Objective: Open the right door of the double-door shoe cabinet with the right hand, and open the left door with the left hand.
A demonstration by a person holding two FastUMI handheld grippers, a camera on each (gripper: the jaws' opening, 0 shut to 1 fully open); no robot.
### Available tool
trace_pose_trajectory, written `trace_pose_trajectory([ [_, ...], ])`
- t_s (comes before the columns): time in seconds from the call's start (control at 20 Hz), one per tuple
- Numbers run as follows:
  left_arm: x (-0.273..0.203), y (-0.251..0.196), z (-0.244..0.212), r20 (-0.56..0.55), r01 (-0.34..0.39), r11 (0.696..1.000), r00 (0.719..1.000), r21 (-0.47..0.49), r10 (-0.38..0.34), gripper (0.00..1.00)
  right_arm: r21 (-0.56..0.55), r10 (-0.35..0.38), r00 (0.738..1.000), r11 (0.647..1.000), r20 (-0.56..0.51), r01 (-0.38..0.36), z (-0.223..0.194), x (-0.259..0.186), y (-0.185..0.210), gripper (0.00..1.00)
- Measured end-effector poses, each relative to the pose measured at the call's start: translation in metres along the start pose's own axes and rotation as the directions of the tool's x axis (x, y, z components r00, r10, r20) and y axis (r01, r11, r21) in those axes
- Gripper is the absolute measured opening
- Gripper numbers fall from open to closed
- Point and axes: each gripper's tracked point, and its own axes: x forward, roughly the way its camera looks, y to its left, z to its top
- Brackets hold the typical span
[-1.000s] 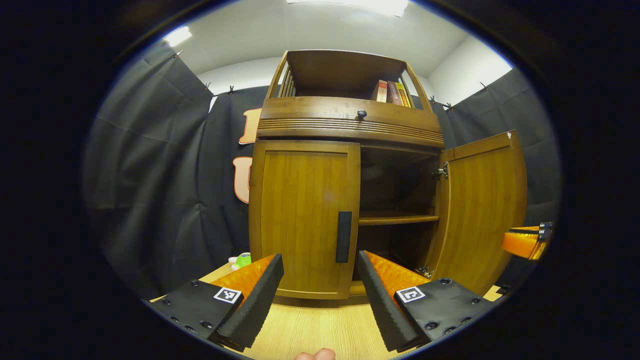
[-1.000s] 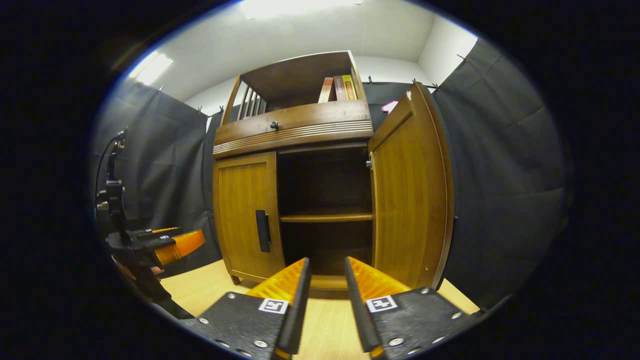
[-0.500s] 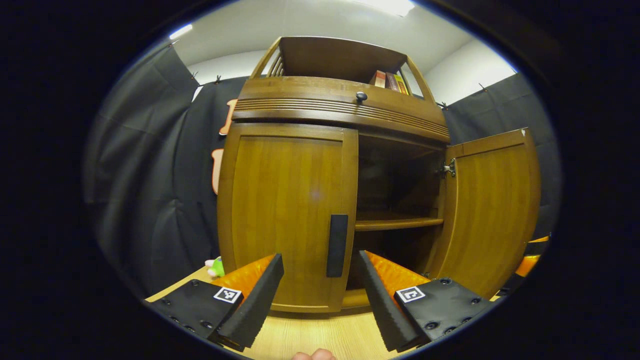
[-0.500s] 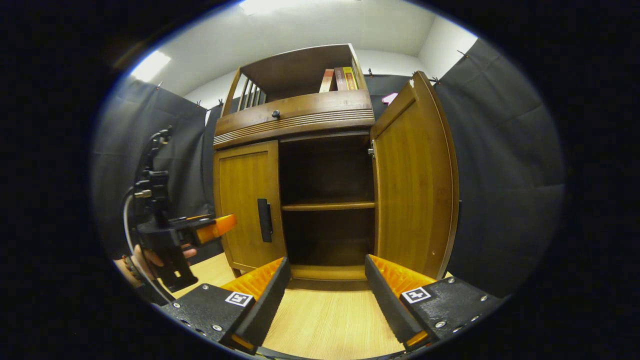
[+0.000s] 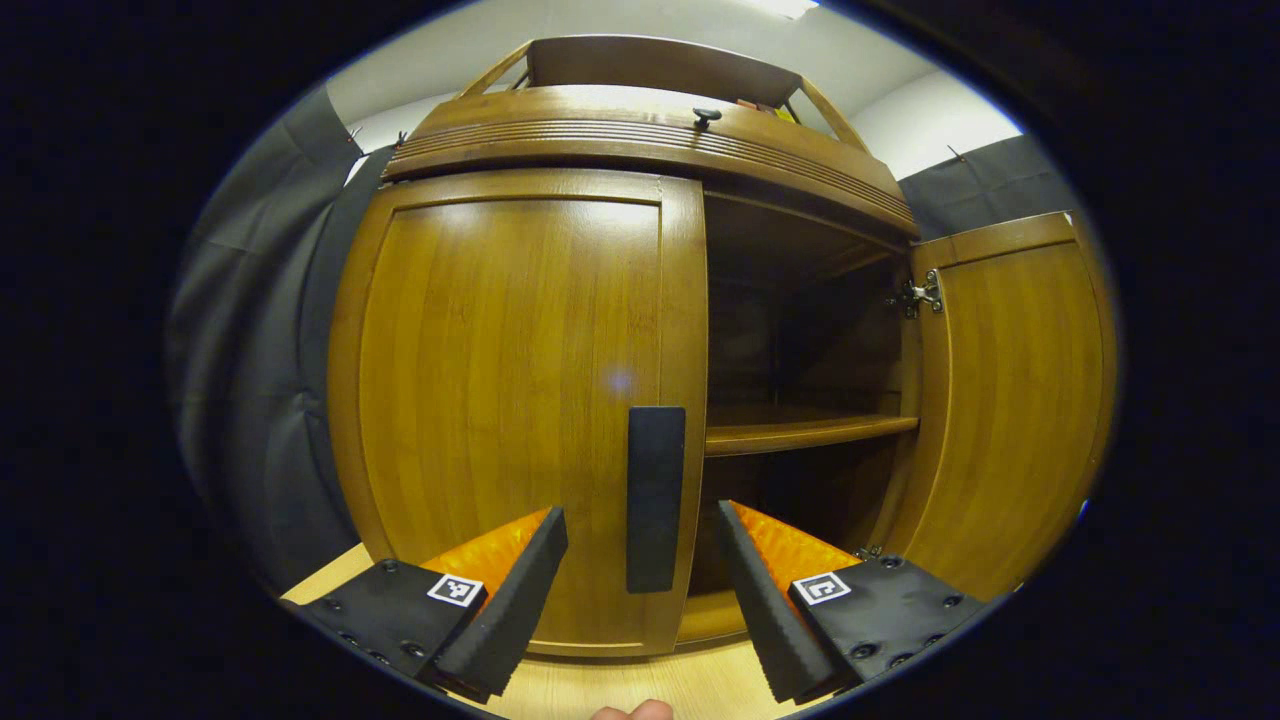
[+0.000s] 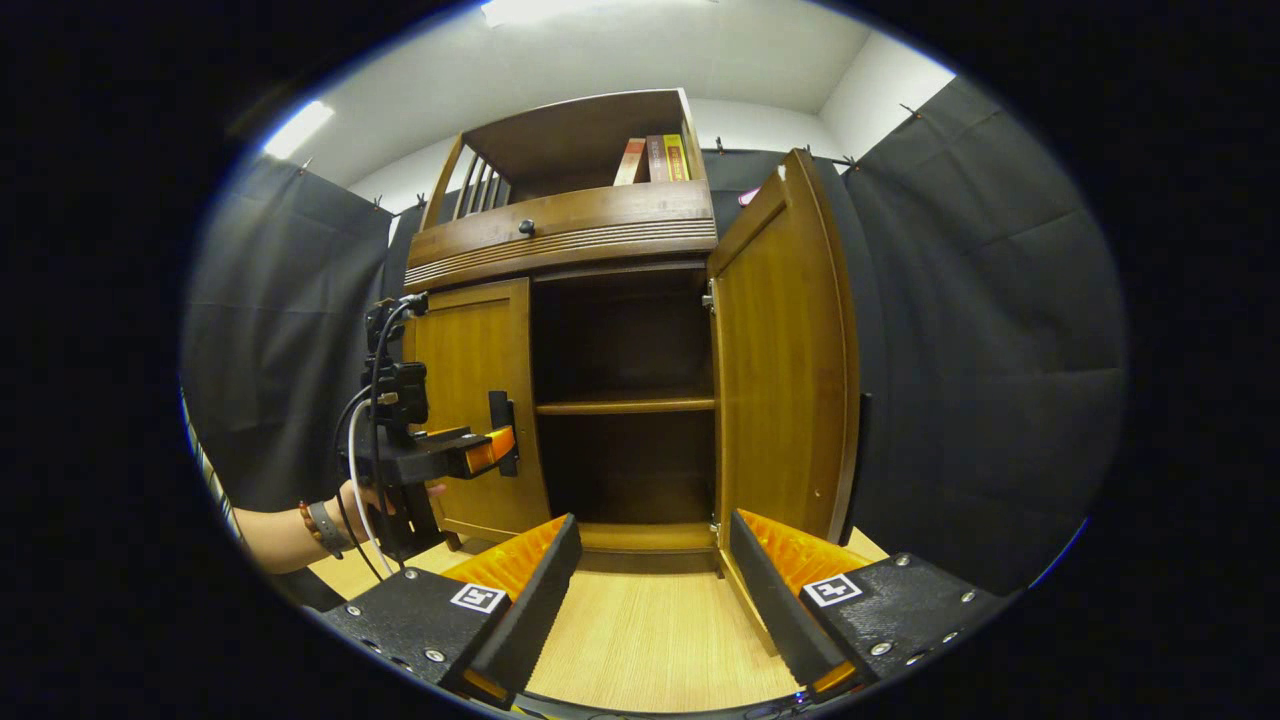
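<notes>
Left door (image 5: 510, 410) of the shoe cabinet (image 5: 650, 130) is shut & fills the centre-left of the left gripper view; its dark handle (image 5: 655, 497) stands as an upright bar at lower centre, long axis vertical, on the door's free edge next to the open compartment. Left gripper (image 5: 640, 590) sits at the bottom of that frame w/ jaws spread wide, holding nothing; the handle lies straight ahead, in the gap btwn the two fingers, not yet pinched as far as I can tell. In the right gripper view the same left gripper (image 6: 487, 450) shows at centre-left, tips right at the handle (image 6: 503, 433), a hand (image 6: 375, 500) behind it. Right door (image 6: 785, 350) already swung out, right of centre in that view; right gripper (image 6: 655, 590) at the bottom, jaws apart, empty, well back from the cabinet. So the left one is much nearer; judging from this, next comes closing across the vertical bar & pulling so the door swings on its hinges at frame left.
</notes>
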Motion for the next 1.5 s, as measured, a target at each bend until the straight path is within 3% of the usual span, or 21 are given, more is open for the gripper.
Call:
trace_pose_trajectory([
  [0.05,0.006,0.001,-0.001,-0.003,-0.001,1.000,1.000,0.001,0.001,0.95,0.001,-0.007,1.000,1.000,-0.003,0.007,-0.002,0.000,-0.002,0.93],
  [0.55,0.036,0.020,-0.011,-0.038,-0.083,0.996,0.996,0.007,0.084,0.94,0.059,-0.029,1.000,0.998,0.012,0.028,0.005,0.001,-0.014,0.93],
  [1.05,0.037,0.022,-0.011,-0.025,-0.096,0.995,0.995,-0.027,0.095,0.92,0.052,0.015,1.000,0.999,-0.008,-0.015,-0.002,0.003,0.000,0.92],
  [1.3,0.044,0.000,-0.011,-0.029,-0.044,0.999,0.999,-0.014,0.044,0.55,0.057,0.009,1.000,0.998,-0.027,-0.007,-0.010,-0.001,-0.004,0.92],
  [1.4,0.042,0.000,-0.012,-0.013,-0.063,0.997,0.998,-0.038,0.062,0.41,0.066,0.001,1.000,0.998,-0.026,0.001,-0.011,-0.005,-0.007,0.92],
  [1.5,0.042,0.001,-0.012,-0.006,-0.074,0.994,0.997,-0.081,0.073,0.41,0.064,-0.007,1.000,0.998,-0.021,0.009,-0.009,-0.006,-0.010,0.92],
])
